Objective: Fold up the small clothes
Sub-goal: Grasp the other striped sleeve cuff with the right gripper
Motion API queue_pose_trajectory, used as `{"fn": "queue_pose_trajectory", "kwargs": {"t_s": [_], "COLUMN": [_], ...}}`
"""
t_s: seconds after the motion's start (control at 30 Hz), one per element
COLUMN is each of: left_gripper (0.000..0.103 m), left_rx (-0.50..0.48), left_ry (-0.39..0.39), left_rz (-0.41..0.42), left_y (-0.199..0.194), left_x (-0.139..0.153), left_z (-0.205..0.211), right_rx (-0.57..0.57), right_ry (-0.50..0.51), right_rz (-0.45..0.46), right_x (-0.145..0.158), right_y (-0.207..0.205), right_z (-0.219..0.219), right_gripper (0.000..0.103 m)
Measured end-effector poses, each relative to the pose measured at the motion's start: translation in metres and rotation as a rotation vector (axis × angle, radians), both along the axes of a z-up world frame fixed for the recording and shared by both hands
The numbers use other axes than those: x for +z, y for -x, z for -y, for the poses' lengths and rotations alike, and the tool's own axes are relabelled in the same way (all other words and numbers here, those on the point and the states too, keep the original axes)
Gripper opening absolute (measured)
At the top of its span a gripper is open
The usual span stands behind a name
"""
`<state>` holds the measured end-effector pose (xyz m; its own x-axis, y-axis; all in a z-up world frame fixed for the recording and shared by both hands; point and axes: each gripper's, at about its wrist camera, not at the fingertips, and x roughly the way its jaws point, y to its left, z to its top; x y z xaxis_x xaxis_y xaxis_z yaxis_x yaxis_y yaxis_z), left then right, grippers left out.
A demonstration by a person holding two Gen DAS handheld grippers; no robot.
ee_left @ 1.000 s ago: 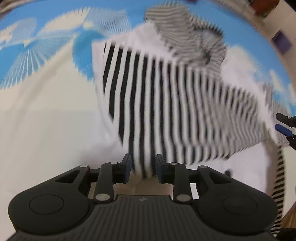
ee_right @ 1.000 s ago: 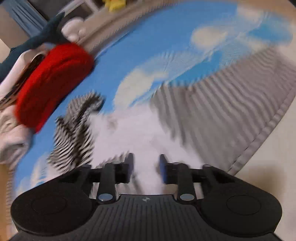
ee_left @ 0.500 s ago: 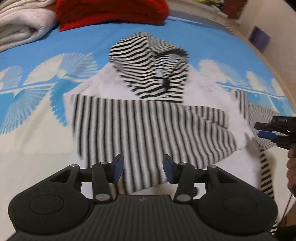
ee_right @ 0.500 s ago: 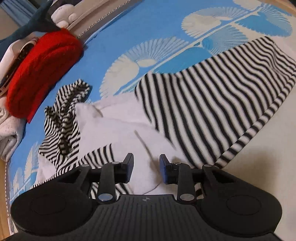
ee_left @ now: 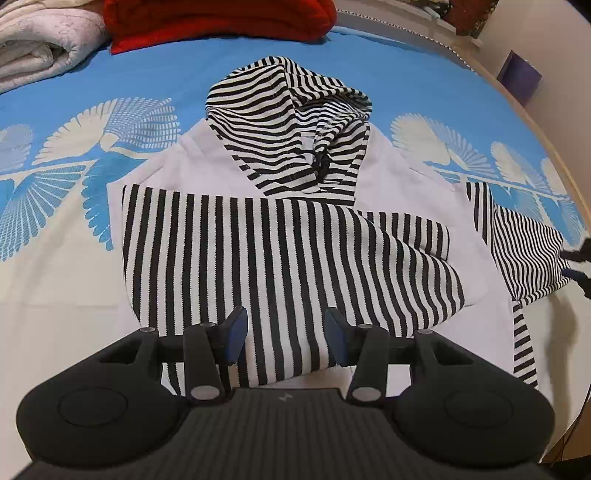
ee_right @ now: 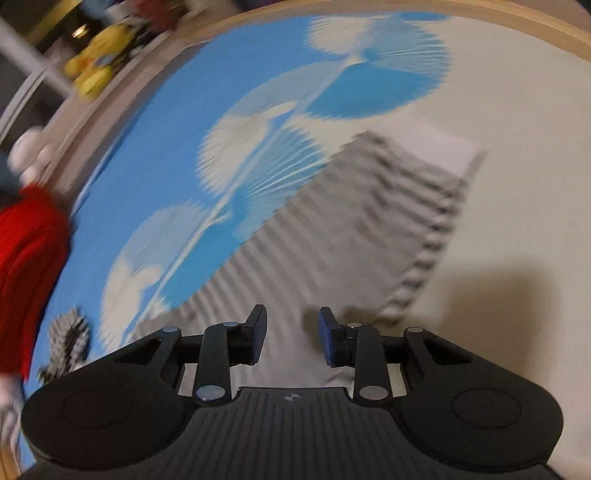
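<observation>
1. The hoodie (ee_left: 369, 192) lies flat on the blue-and-cream bedspread (ee_left: 48, 277), its striped hood (ee_left: 288, 122) toward 12 o'clock in the left wrist view.
2. One striped sleeve (ee_left: 280, 258) is folded across the white body; the other sleeve (ee_left: 524, 247) spreads out at 3 o'clock.
3. The left gripper (ee_left: 283, 334) hovers level above the folded sleeve's lower edge, fingers spread wide, gripping nothing.
4. The right gripper (ee_right: 291, 338) points along the blurred outstretched sleeve (ee_right: 332, 236), fingers apart and released.
5. A red garment (ee_left: 218, 14) sits at 12 o'clock and a folded white blanket (ee_left: 40, 40) at 11 o'clock.
6. A yellow plush toy (ee_right: 92, 70) lies beyond the bed at 11 o'clock in the right wrist view.
</observation>
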<state>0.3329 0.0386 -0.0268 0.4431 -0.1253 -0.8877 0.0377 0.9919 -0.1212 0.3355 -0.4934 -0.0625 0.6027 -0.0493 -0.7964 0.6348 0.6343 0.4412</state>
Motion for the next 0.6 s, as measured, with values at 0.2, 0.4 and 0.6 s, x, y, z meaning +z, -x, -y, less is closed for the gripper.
{"fn": "queue_pose_trajectory", "kwargs": {"t_s": [0.2, 0.4, 0.6], "left_gripper": [0.051, 0.051, 0.051], "left_rx": [0.005, 0.0, 0.001], "left_ry": [0.007, 0.012, 0.017], "left_rz": [-0.007, -0.013, -0.014], "left_y": [-0.006, -0.01, -0.012], "left_x": [-0.003, -0.006, -0.006], "left_z": [0.003, 0.012, 0.014], "right_rx": [-0.141, -0.226, -0.245], "right_ry": [0.041, -0.002, -0.024], "right_rz": [-0.044, -0.069, -0.01], "right_x": [-0.019, -0.042, -0.044], "right_y": [0.014, 0.022, 0.019], "right_z": [0.062, 0.086, 0.089], "right_gripper": [0.032, 0.031, 0.031]}}
